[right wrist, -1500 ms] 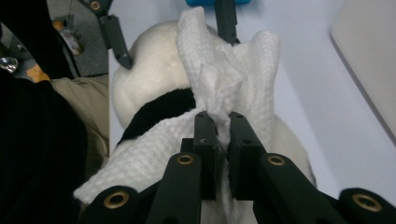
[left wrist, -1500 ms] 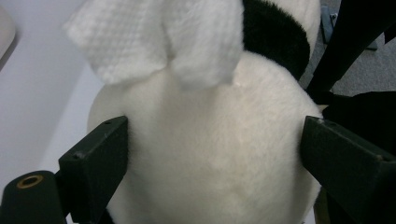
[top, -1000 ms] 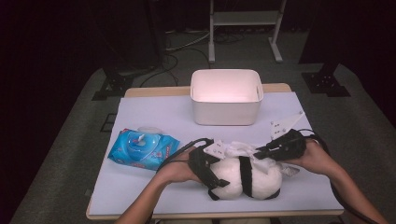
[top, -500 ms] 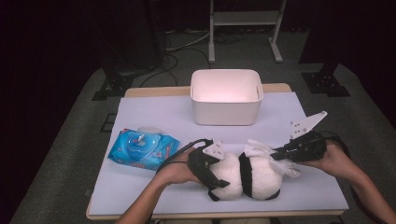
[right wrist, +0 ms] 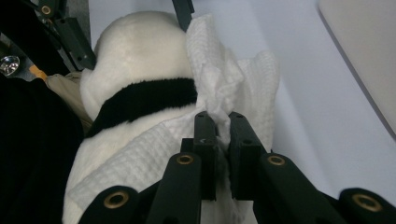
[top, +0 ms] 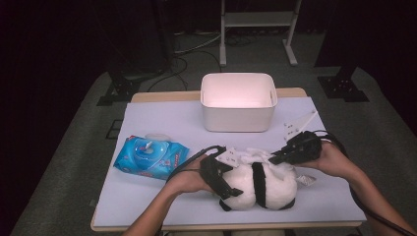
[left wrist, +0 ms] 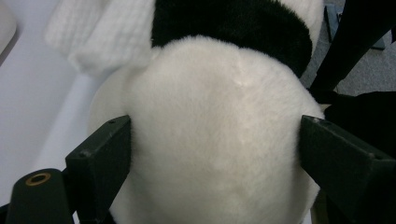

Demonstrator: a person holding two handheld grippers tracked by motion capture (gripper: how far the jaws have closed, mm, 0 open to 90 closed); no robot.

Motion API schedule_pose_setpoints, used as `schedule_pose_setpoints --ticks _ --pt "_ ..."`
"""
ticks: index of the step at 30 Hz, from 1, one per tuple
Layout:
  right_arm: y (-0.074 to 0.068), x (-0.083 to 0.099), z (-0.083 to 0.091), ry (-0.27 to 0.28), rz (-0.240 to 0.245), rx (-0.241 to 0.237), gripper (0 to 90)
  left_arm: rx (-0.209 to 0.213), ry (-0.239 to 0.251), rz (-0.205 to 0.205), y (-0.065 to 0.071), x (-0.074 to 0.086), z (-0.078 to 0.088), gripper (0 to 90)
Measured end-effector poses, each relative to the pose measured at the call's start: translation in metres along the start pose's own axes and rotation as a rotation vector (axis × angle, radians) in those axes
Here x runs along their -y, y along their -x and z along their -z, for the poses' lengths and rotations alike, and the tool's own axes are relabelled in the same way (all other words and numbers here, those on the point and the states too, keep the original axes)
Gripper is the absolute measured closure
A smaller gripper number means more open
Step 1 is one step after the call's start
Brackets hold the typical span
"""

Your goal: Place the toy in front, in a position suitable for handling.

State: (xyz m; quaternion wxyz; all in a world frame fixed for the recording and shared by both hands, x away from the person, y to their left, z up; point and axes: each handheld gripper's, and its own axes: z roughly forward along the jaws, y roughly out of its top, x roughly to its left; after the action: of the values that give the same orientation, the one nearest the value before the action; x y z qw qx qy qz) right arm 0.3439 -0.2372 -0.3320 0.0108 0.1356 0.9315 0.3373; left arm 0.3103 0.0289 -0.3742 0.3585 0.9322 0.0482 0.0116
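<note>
We find the wiping under way and unfinished: the left gripper (top: 220, 176) clamps wide around the black-and-white plush panda (top: 260, 187) at the table's five o'clock, while the right gripper (right wrist: 218, 122) pinches a white textured wipe (right wrist: 233, 88) against its fur.
</note>
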Motion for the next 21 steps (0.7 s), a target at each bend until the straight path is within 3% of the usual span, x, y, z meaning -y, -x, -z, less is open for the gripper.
schedule_pose_setpoints --ticks 10,21 --pt "0.005 -0.015 -0.016 -0.026 0.014 -0.021 82.7 -0.004 0.003 -0.003 0.001 0.001 0.000 12.2" --pt "0.007 0.019 0.013 0.015 -0.052 0.026 82.7 -0.004 0.012 -0.004 0.002 0.003 0.001 12.5"
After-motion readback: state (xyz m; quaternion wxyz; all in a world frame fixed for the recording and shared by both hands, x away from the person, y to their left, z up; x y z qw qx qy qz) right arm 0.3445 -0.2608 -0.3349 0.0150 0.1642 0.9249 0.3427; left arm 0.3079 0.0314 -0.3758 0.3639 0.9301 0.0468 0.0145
